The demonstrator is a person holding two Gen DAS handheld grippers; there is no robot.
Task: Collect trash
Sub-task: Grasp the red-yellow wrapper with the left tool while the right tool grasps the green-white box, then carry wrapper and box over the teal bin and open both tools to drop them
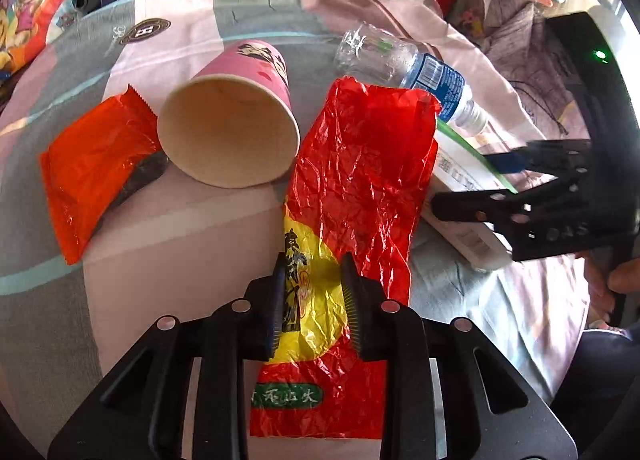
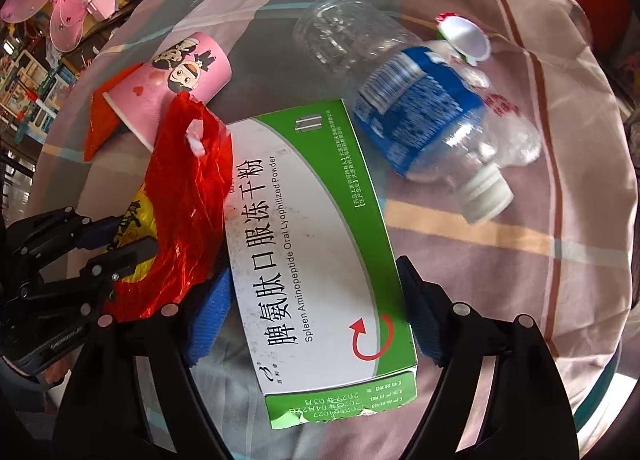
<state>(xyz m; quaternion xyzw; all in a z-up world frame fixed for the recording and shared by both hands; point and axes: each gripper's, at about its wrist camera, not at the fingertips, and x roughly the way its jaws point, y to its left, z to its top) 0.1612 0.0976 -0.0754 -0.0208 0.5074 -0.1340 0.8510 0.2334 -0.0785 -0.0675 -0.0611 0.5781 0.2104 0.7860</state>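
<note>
The left hand-held gripper [image 1: 314, 300] is straddling the crinkled red wrapper [image 1: 360, 187] with its jaws spread, lying flat on the cloth-covered tabletop [image 1: 180, 244]. The right hand-held gripper [image 2: 316, 296] is spread around the green-and-white medicine box [image 2: 316, 244], its blue pads [image 2: 212, 320] sitting beside the box's long sides; contact is unclear. A tipped pink paper cup [image 1: 232, 115], an orange packet [image 1: 96, 175] and a clear plastic bottle [image 2: 420, 111] are lying nearer the far edge.
</note>
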